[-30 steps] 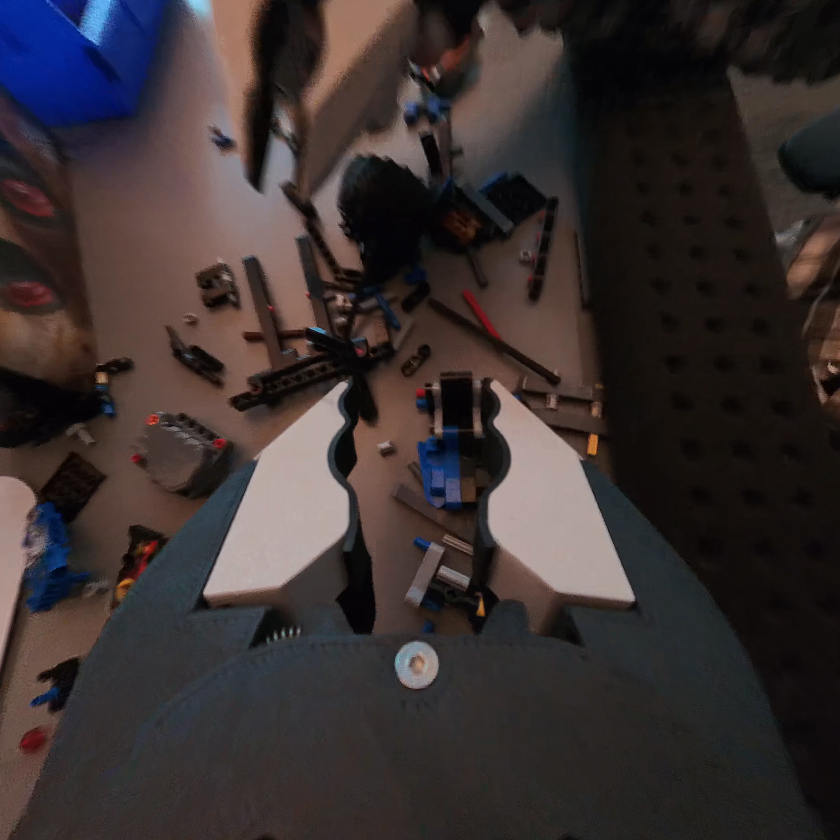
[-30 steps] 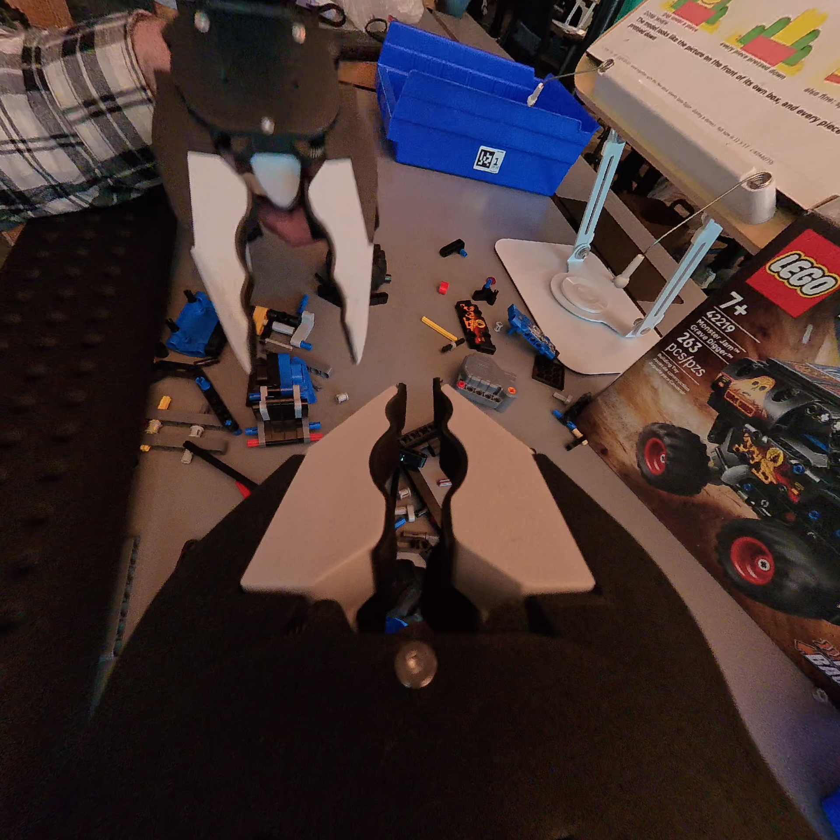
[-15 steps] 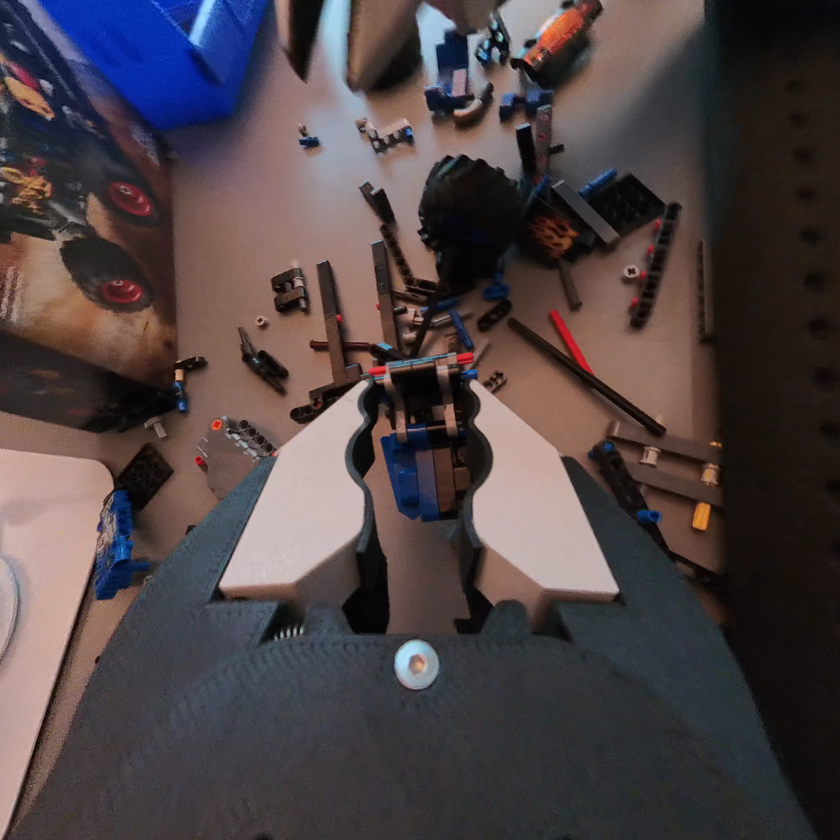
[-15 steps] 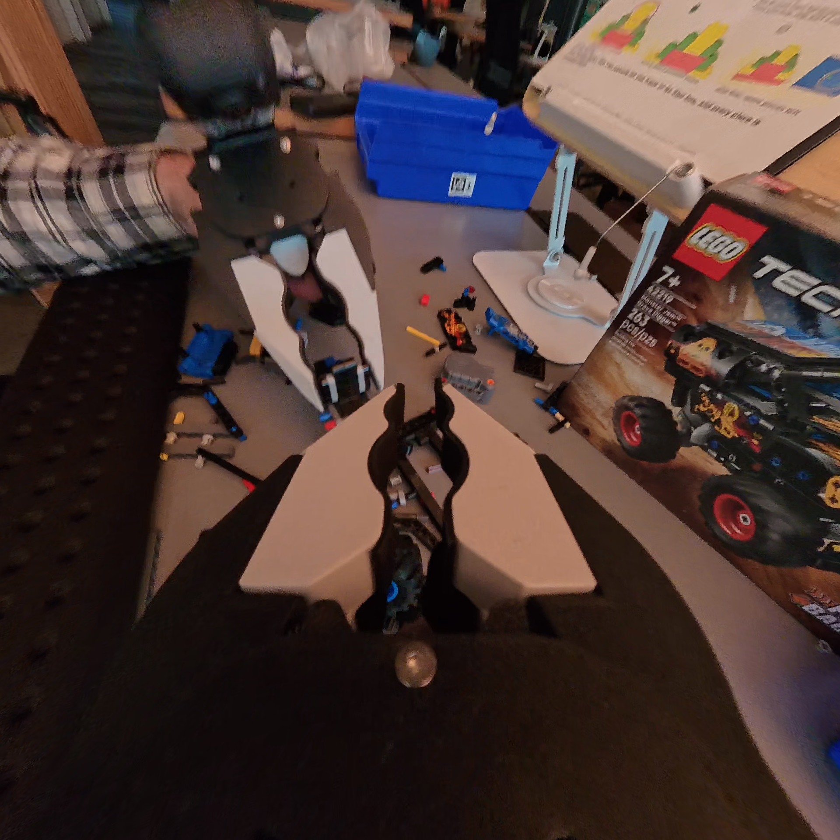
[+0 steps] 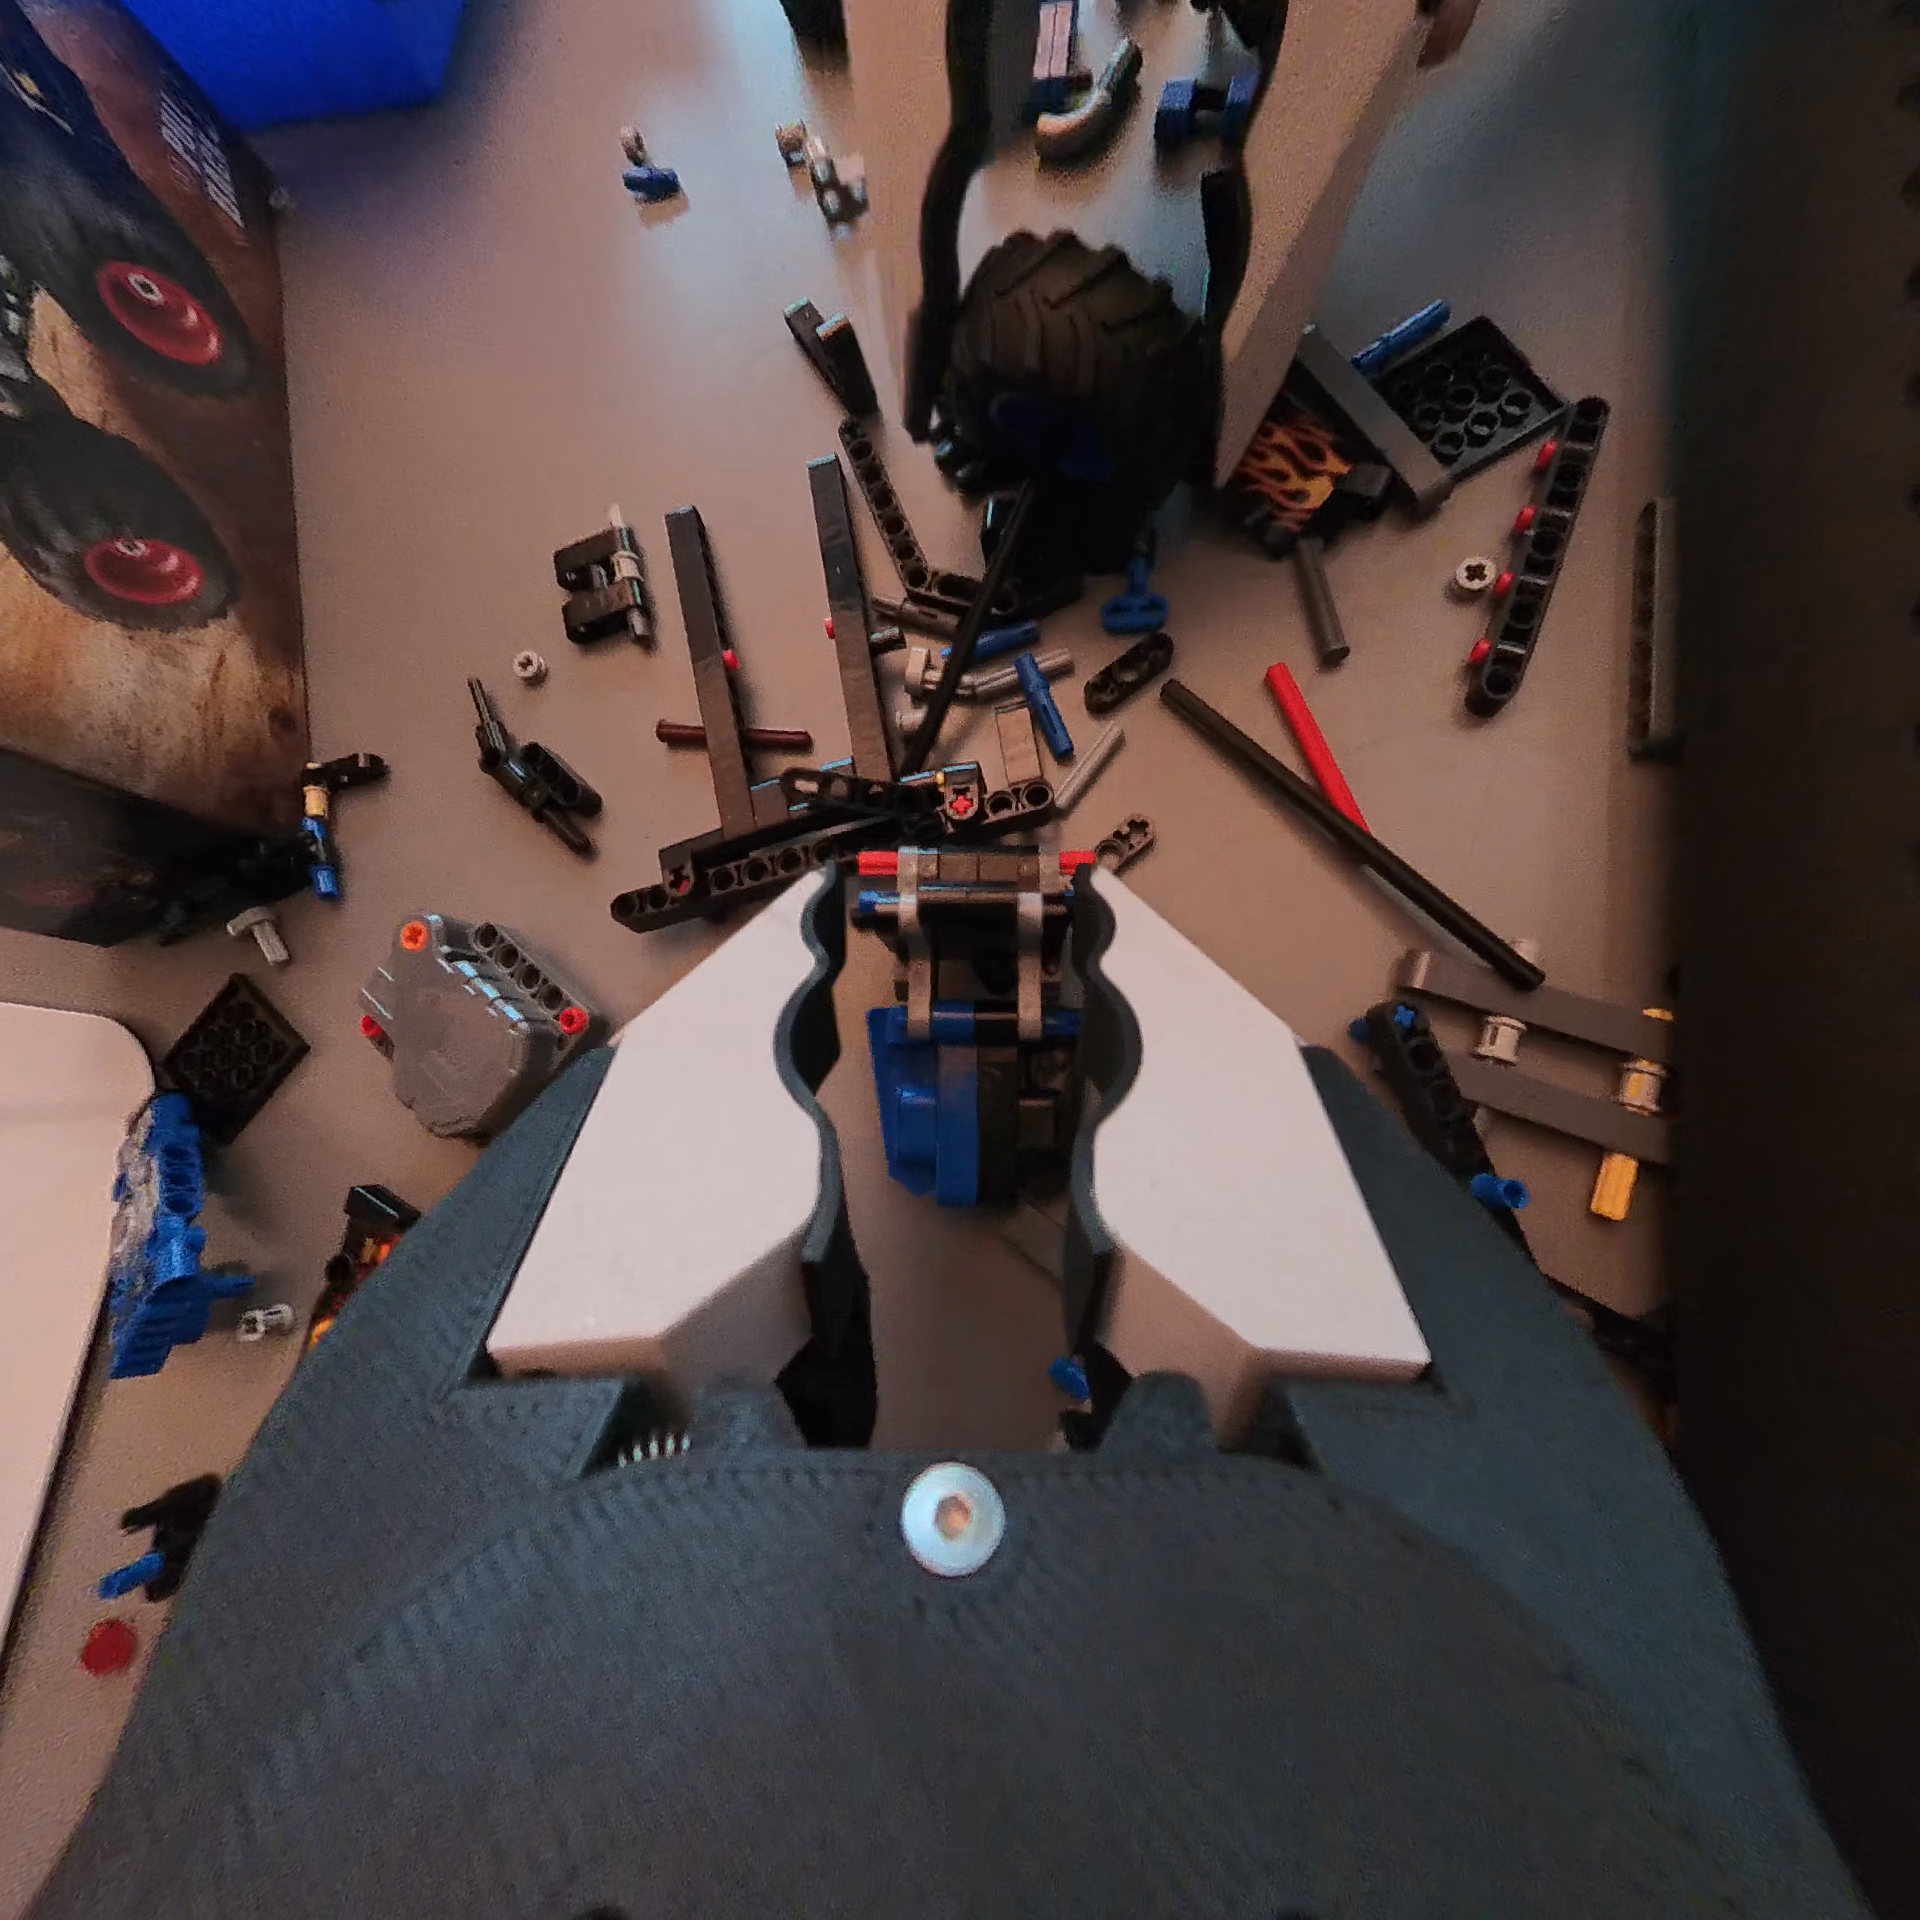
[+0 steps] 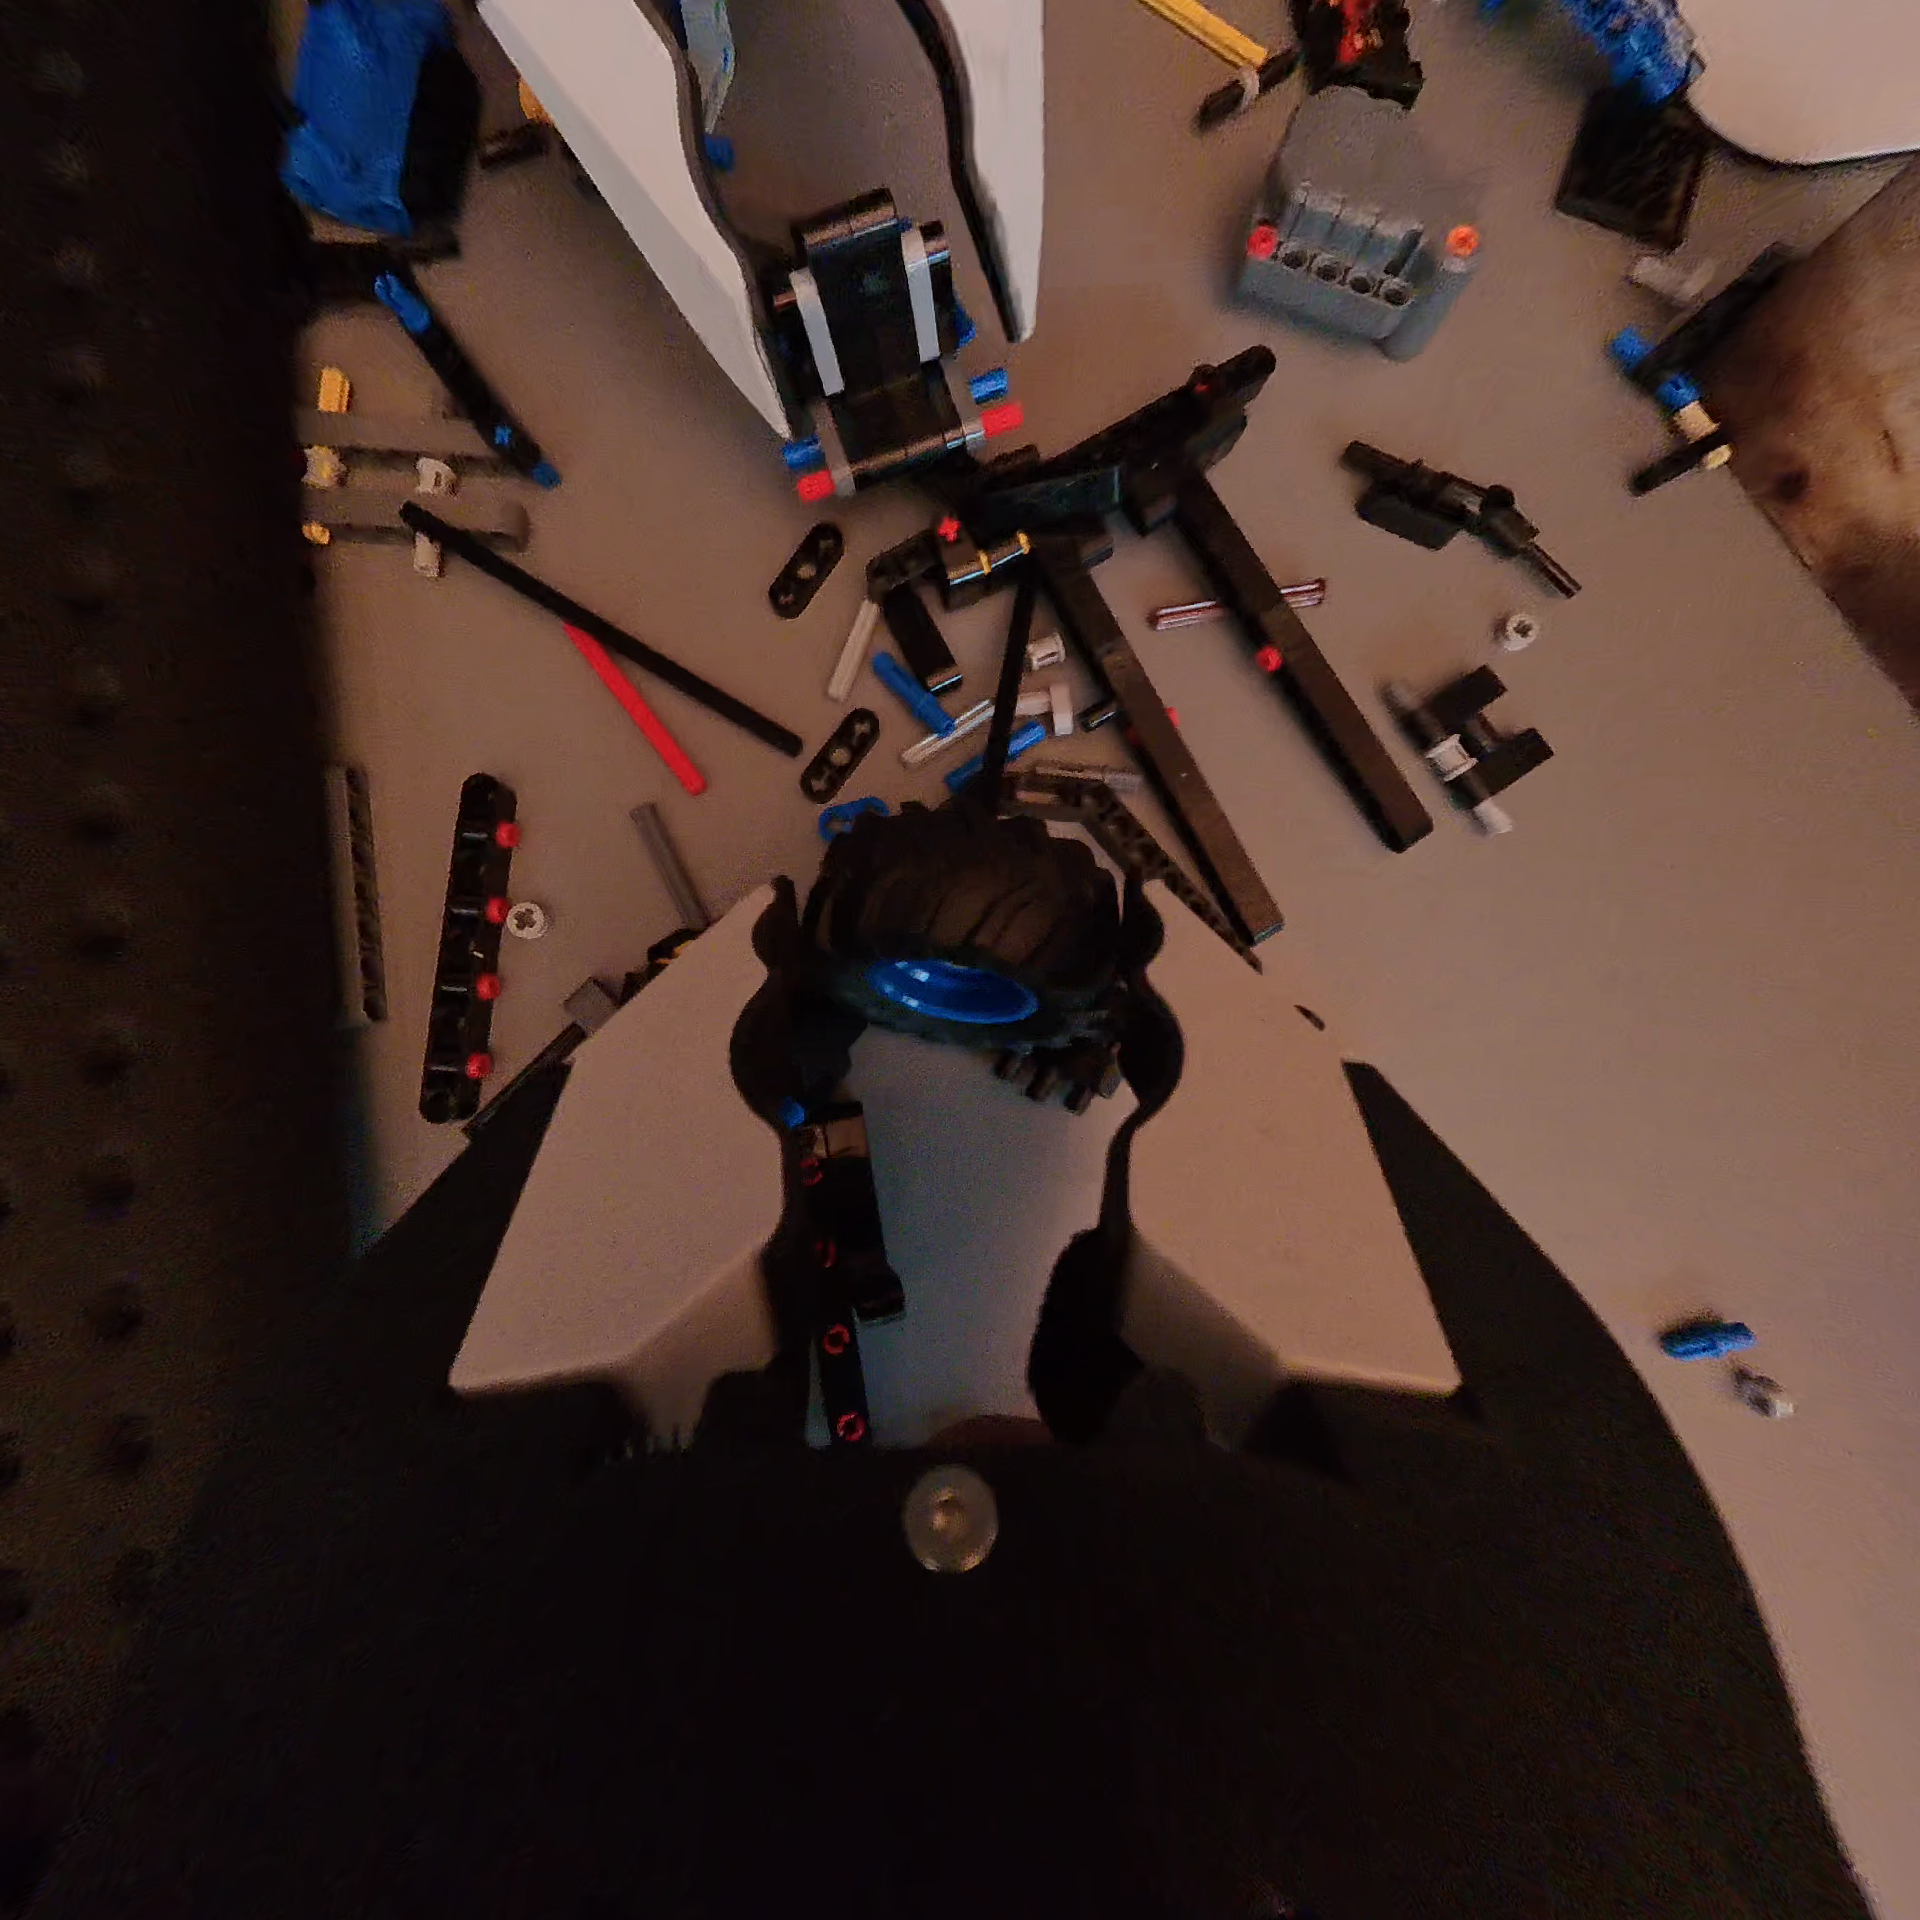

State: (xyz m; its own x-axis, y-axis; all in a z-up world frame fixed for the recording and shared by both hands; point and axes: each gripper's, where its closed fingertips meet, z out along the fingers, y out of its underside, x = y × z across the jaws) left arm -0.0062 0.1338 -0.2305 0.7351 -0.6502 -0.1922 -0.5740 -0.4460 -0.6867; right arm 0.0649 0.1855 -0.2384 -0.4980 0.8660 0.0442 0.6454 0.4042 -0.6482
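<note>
My left gripper [image 5: 961,894] is shut on a small black, blue and grey brick assembly [image 5: 966,1039] with red pins at its tip, held low over the grey table. It also shows in the right wrist view [image 6: 904,379], with the assembly [image 6: 873,312] between its white fingers. My right gripper [image 6: 956,904] is open and low, with one jaw on each side of a black tyre with a blue rim [image 6: 966,935]. In the left wrist view the right gripper's white fingers [image 5: 1309,208] straddle the same tyre [image 5: 1070,343].
Loose black beams [image 5: 717,675], a long black axle [image 5: 1351,842] and a red axle [image 5: 1314,743] lie between the grippers. A grey block [image 5: 468,1029] lies left, by a printed toy box [image 5: 135,468] and a white base [image 5: 42,1195]. A dark perforated mat [image 5: 1787,831] lies right. My right fingertips sit around 10 centimetres from my left ones. The right gripper is farther from the grey block [image 5: 468,1029], some 15 centimetres, than the left, some 9 centimetres. Look for it in the right wrist view [image 6: 1347,161] too.
My left gripper went from open over the assembly to shut on it. My right gripper went from nearly shut and high to open and low around the tyre.
</note>
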